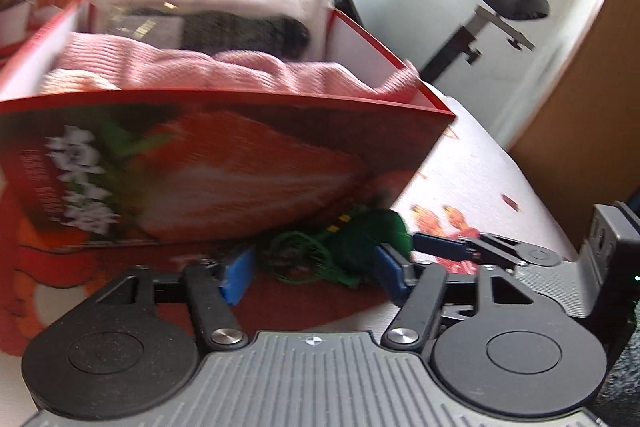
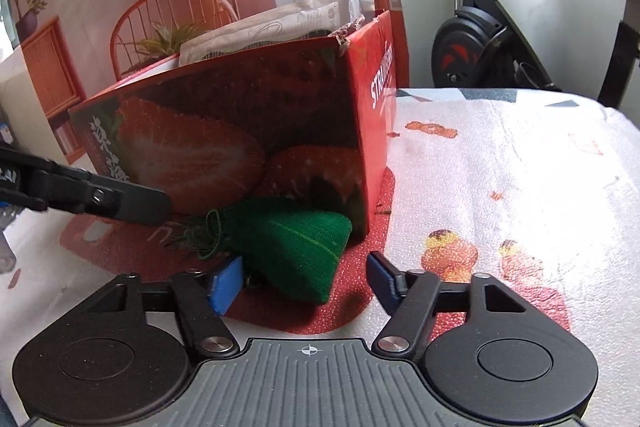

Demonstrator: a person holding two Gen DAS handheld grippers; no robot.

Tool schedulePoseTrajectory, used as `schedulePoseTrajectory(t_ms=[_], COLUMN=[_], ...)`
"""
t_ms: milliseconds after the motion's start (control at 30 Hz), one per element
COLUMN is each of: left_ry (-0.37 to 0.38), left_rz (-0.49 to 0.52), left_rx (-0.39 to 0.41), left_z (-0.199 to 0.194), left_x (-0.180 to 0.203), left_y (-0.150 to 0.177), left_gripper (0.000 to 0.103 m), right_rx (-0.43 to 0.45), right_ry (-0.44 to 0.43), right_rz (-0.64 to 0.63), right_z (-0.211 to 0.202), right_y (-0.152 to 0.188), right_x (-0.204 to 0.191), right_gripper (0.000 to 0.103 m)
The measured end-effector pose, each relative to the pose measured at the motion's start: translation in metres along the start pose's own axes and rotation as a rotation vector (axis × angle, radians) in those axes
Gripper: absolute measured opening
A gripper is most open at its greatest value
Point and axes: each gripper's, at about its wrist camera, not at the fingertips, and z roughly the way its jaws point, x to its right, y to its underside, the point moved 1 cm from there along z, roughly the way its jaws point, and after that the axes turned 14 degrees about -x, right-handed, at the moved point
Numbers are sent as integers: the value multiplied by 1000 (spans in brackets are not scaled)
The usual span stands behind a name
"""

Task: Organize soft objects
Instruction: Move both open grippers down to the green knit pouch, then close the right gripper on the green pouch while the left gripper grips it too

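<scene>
From the left wrist view, the left gripper (image 1: pixel 316 275) is being held low over the desk (image 1: pixel 500 179), its jaws standing partly apart, with the green knitted pouch (image 1: pixel 360 247) lying between the blue fingertips (image 1: pixel 236 279). Whether the pads are pressing on it cannot be told, as the frame is blurred. The pouch is lying on the printed towel (image 1: pixel 472 163), tight against the foot of the red strawberry box (image 1: pixel 224 163). A pink knitted cloth (image 1: pixel 208 67) is being draped over the box's rim, and a clear packet (image 1: pixel 208 7) is standing behind it. The right gripper (image 1: pixel 448 245) is seen coming in from the right, its blue tip beside the pouch.

From the right wrist view, the right gripper (image 2: pixel 304 279) is being held with jaws about half spread. The green knitted pouch (image 2: pixel 296 243) is lying between them; the left pad (image 2: pixel 226 283) is touching or just beside it, the right pad (image 2: pixel 382 275) is standing clear. The pouch's tasselled end is pointing left, towards the dark finger of the left gripper (image 2: pixel 136 205). The red strawberry box (image 2: pixel 248 131) is standing just behind, a white packet (image 2: pixel 280 23) sticking out of its top. An exercise bike (image 2: pixel 480 43) is seen beyond the desk (image 2: pixel 520 155).
</scene>
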Motion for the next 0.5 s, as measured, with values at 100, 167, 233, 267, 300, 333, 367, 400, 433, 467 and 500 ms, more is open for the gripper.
schedulePoseTrajectory(t_ms=[100,167,233,267,300,333,367,400,433,467,500], left_ry=[32,43,52,54,54,55,59,62,63,60,59], left_rz=[9,9,2,-1,-5,-11,-15,-19,-20,-20,-18], left_rx=[-23,-30,-33,-33,-34,-36,-40,-45,-51,-57,-62], left_z=[10,16,22,25,28,30,33,35,39,42,45], left_x=[8,12,15,17,18,18,19,20,20,20,21], left_y=[-4,-9,-13,-15,-18,-20,-24,-25,-26,-27,-28], left_gripper=[53,53,53,53,53,53,53,53,53,52,46], right_rx=[-6,-11,-21,-24,-25,-25,-24,-24,-22,-21,-20], right_ry=[-33,-41,-40,-40,-38,-35,-33,-32,-32,-34,-37], right_rz=[3,8,3,-5,-11,-14,-16,-15,-13,-10,-7], right_z=[1,3,5,5,6,6,6,7,7,7,7], right_y=[0,0,-1,-1,-1,-1,-1,-1,-1,-1,-1], right_x=[3,5,4,3,2,2,1,1,1,1,2], right_gripper=[54,54,54,54,54,54,54,54,53,52,51])
